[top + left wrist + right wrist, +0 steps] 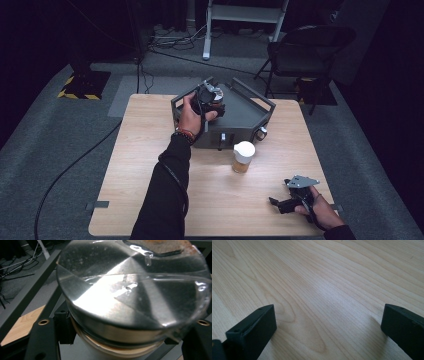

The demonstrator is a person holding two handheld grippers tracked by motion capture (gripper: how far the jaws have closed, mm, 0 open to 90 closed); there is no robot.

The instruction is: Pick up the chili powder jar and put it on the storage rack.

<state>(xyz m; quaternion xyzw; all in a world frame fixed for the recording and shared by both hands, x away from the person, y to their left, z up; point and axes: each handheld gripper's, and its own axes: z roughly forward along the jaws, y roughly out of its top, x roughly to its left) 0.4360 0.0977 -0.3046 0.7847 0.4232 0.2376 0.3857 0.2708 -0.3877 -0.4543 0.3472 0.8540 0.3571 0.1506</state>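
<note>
At the centre of the high view a pale wooden surface (150, 150) stands on grey carpet (60, 125) in a dark room — cables trail across the floor at upper left, a yellow-and-black striped plate (82, 84) sits left of the surface's far edge, a white frame leg (207, 35) rises at top centre, and a dark folding chair (305, 50) stands at upper right. The left half of the surface is bare wood, with open room along its left and near edges. At the far middle sits a dark metal tray (240, 107) with raised rails. Over its left part the left hand-held gripper (212, 97) pinches a clear-lidded cup (130, 290), its jaws pressed to either side of the cup's body below the lid in the left gripper view. Just in front of the tray stands a white-lidded cup (243, 156) of amber drink. At lower right, near the edge, the right hand-held gripper (282, 204) rests low over bare wood, its jaws spread wide with nothing between them.
</note>
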